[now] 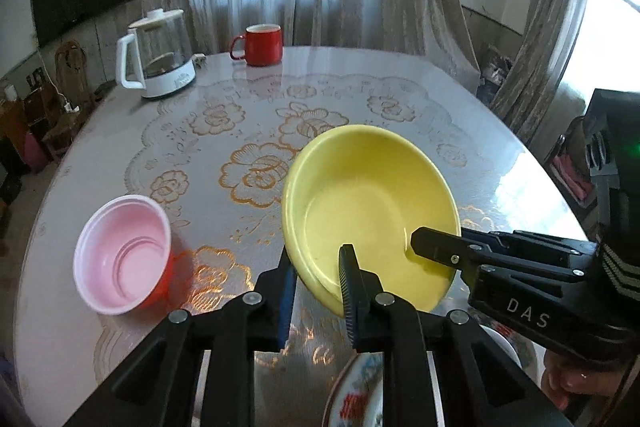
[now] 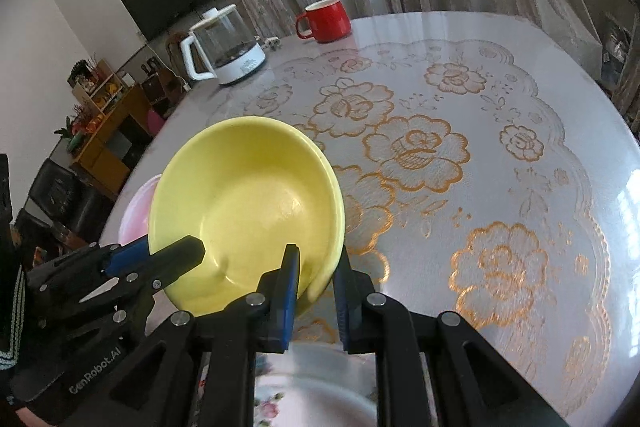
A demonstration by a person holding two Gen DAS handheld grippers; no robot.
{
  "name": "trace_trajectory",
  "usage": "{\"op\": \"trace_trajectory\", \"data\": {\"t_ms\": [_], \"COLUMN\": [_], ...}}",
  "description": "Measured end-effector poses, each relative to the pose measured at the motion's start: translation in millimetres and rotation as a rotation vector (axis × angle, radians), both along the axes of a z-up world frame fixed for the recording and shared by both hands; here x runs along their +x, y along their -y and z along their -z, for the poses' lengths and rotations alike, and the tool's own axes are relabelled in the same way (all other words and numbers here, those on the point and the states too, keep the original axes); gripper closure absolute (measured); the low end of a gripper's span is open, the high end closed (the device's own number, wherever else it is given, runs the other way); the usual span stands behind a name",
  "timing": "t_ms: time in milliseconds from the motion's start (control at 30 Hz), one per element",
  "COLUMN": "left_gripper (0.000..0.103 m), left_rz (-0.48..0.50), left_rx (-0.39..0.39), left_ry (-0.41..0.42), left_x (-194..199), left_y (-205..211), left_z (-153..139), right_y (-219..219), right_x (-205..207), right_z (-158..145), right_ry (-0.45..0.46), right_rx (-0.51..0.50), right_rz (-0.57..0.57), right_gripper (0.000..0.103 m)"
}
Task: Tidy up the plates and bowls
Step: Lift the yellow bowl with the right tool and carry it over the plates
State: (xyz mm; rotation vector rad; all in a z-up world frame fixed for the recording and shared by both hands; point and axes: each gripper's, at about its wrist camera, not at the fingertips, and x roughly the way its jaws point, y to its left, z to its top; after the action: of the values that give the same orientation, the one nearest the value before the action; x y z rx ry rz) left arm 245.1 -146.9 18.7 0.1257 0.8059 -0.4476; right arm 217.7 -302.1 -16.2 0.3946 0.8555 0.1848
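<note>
My left tool (image 1: 316,285): nearly closed, clamped on the near rim of the yellow bowl (image 1: 372,203), one finger outside the wall and one inside.
My right tool (image 2: 318,285): also pinched almost shut on the same bowl's rim, at the opposite side; in the left wrist view its dark fingers reach in over the rim from the right.
Yellow bowl, look: plain pale yellow, glossy, wide and shallow with a rounded wall and a flat round bottom; nothing inside it.
Yellow bowl, place: held between both my tools and tilted, its opening turned toward the cameras, above the tabletop (image 2: 500,155) rather than sitting flat on it.
Beneath the tools: a white plate with a flower pattern (image 2: 304,387), blurred and mostly hidden by the fingers.
Pink bowl (image 1: 122,253): smaller, deeper, pink inside and red outside, upright on the tabletop to the left of the yellow bowl and apart from it.
Tabletop: round, glossy, under a pale cloth with gold flower outlines.
Far edge: a red mug (image 1: 260,45) and a glass kettle with a white base and handle (image 1: 156,55), well apart from the bowls.
</note>
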Motion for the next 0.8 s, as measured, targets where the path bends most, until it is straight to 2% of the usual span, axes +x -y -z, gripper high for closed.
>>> {"op": "trace_trajectory", "data": {"t_ms": [167, 433, 800], "left_gripper": [0.083, 0.082, 0.082], "left_rz": [-0.008, -0.037, -0.088], "left_rx": [-0.022, -0.070, -0.158], "left_ry": [0.023, 0.049, 0.033], "left_x": [-21.6, -55.9, -92.5], "left_y": [-16.3, -47.2, -92.6], "left_z": [-9.9, -20.1, -13.2], "right_y": [-10.1, -35.8, -66.6], "right_x": [-23.0, -55.0, -90.1], "right_z": [-11.8, -32.6, -37.2], "right_ry": [0.038, 0.095, 0.117], "right_rx": [0.033, -0.002, 0.051], "right_rz": [-0.007, -0.041, -0.077], "right_gripper": [0.088, 0.088, 0.088]}}
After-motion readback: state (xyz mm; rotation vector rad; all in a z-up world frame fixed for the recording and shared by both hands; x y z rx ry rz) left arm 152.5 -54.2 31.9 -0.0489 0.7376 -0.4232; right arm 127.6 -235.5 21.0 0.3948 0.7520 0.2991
